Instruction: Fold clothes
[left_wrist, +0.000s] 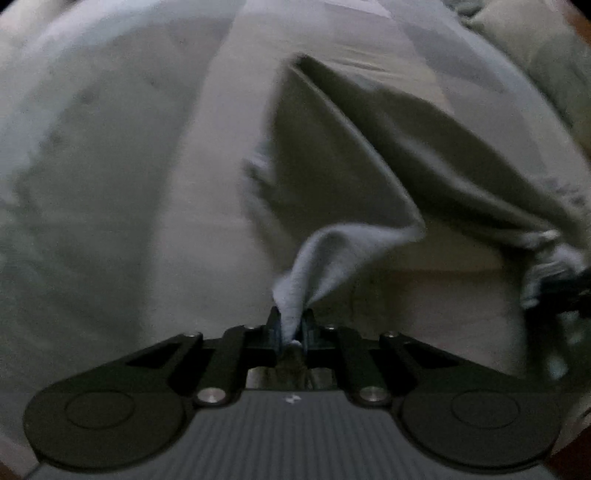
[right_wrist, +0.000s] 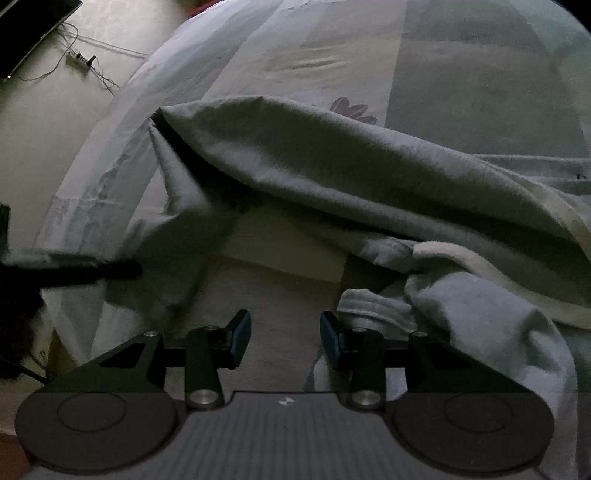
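One corner of the grey garment (left_wrist: 369, 173) is pinched tight in the left gripper (left_wrist: 293, 325) and lifted off the patterned bedsheet (left_wrist: 110, 147); no fold looks finished, so most of the work seems left. Beside it, the right gripper (right_wrist: 285, 338) hangs half-open and empty, a bunched cuff (right_wrist: 369, 301) touching its right finger.

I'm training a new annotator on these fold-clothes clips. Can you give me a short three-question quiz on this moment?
1. True or false: the left gripper is shut on the grey garment.
2. The right gripper's jaws: A open, nothing between them; B clamped on cloth.
3. What lies on the floor beside the bed?

Key: 1 true. 2 A. 3 a power strip with cables.
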